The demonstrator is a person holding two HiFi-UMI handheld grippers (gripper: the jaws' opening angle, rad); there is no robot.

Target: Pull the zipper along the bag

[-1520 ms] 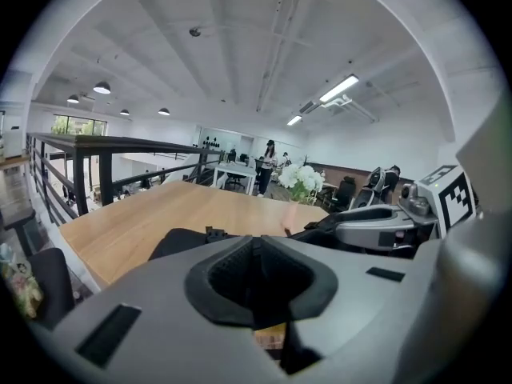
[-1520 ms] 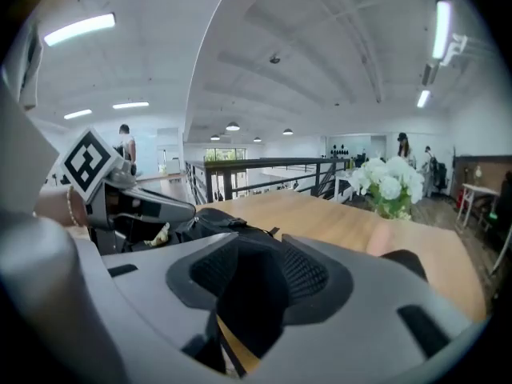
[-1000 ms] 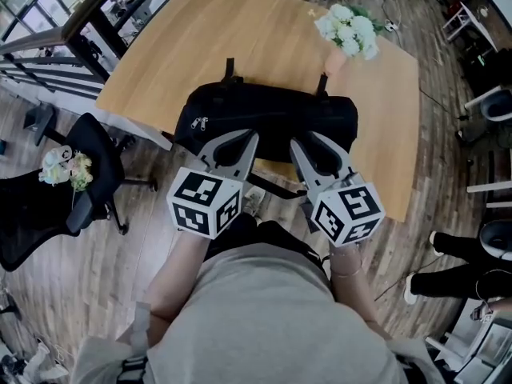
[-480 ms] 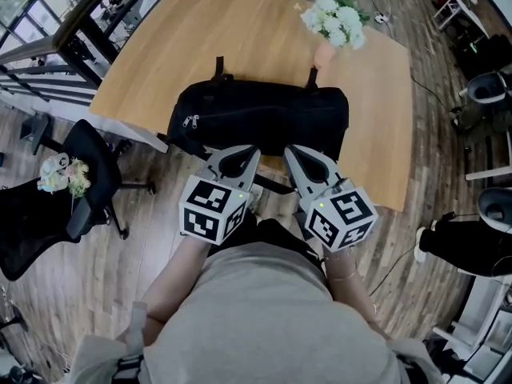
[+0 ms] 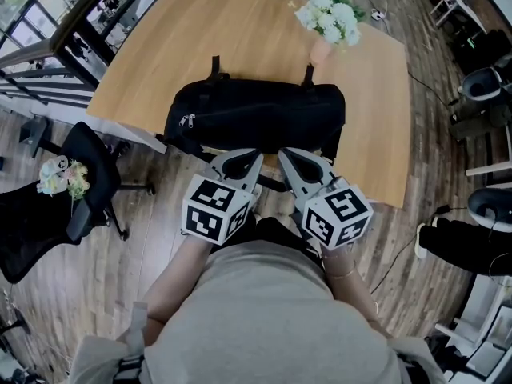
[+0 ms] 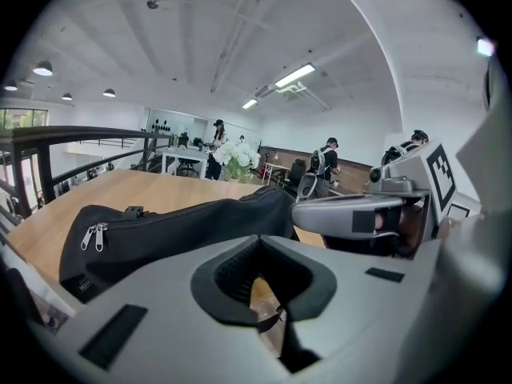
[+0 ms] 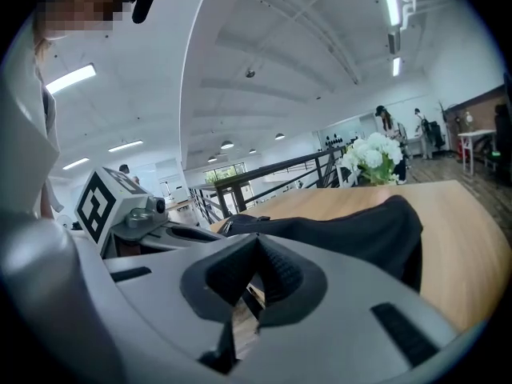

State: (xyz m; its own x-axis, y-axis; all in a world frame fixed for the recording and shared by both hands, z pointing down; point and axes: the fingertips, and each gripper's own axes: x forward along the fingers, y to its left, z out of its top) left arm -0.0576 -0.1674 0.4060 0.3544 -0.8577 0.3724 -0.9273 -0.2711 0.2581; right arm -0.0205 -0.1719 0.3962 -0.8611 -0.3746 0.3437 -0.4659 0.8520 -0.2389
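**Left hand-held gripper (image 5: 238, 157), right hand-held gripper (image 5: 290, 155) closed before black duffel bag (image 5: 256, 114)**

The black duffel bag lies lengthwise along the near side of a wooden worktop (image 5: 240, 30), its paired zipper pulls (image 5: 186, 121) resting at the bag's left end. A person holds the two hand-held grippers side by side close before the bag's near side, each with its jaws pressed together on nothing. A vase of white flowers (image 5: 330, 21) stands on the worktop behind the bag's right end.
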